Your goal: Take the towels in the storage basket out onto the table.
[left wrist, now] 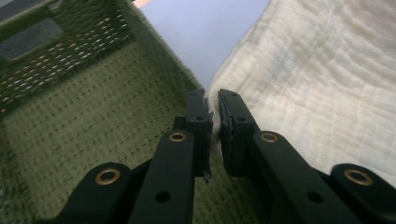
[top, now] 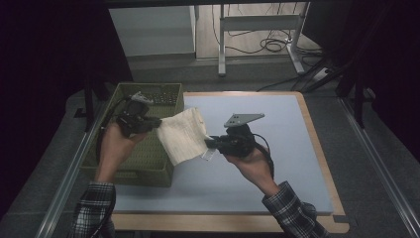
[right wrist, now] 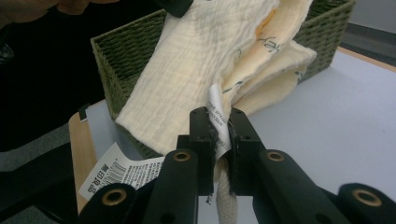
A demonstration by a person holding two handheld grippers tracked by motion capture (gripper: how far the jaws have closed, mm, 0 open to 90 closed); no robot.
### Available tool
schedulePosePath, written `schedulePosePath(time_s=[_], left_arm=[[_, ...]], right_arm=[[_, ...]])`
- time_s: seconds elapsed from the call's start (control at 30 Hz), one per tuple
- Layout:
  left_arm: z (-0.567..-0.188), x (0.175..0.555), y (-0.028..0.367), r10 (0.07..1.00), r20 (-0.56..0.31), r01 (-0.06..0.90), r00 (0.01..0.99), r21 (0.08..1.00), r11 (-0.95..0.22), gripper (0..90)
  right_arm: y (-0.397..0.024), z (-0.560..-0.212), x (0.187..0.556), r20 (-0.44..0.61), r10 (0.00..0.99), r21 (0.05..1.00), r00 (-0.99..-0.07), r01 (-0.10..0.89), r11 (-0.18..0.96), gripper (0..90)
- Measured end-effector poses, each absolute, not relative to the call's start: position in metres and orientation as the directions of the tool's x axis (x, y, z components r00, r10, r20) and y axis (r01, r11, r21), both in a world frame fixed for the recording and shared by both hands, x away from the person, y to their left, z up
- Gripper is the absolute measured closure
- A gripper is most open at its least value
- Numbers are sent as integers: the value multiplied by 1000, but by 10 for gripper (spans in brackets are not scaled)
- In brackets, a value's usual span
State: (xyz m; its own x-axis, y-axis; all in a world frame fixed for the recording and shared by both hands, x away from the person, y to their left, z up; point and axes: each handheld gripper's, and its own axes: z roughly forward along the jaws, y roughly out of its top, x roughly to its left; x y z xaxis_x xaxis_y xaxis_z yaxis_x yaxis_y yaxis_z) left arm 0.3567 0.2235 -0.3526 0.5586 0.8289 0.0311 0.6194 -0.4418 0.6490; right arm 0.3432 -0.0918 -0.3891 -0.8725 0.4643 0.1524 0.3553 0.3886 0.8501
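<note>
Left gripper (left wrist: 214, 105) clenched on one edge of the cream cloth (top: 182, 135); right gripper (right wrist: 219, 122) clenched on the opposite edge, its white care label (right wrist: 215, 109) pinched in with the fabric. Cloth hangs slack in the air between the two, above the near right rim of the green basket (top: 148, 171) and the edge of the worktop (top: 277, 144).

Step in hand, as I read it: carrying the cloth between both grips. Keep both grips tight and move the hands together; a pull apart could slip the thin label-side hold.

Cloth: soft crinkled gauze, folded in layers, faint print. Basket: stiff woven weave, rectangular, open top. Worktop: smooth pale-blue mat, wooden border. A printed paper tag (right wrist: 122, 173) dangles low.
</note>
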Motion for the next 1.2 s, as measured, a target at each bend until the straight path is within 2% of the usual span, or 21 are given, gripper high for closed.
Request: schedulePosePath(time_s=[0.4, 1.2], left_arm=[[-355, 352, 258, 864, 37, 651, 502, 641, -406, 834], [-389, 346, 314, 915, 27, 727, 402, 598, -337, 835]], right_arm=[[-49, -388, 347, 137, 432, 854, -891, 328, 405, 825], [33, -424, 340, 169, 396, 826, -903, 349, 443, 824]])
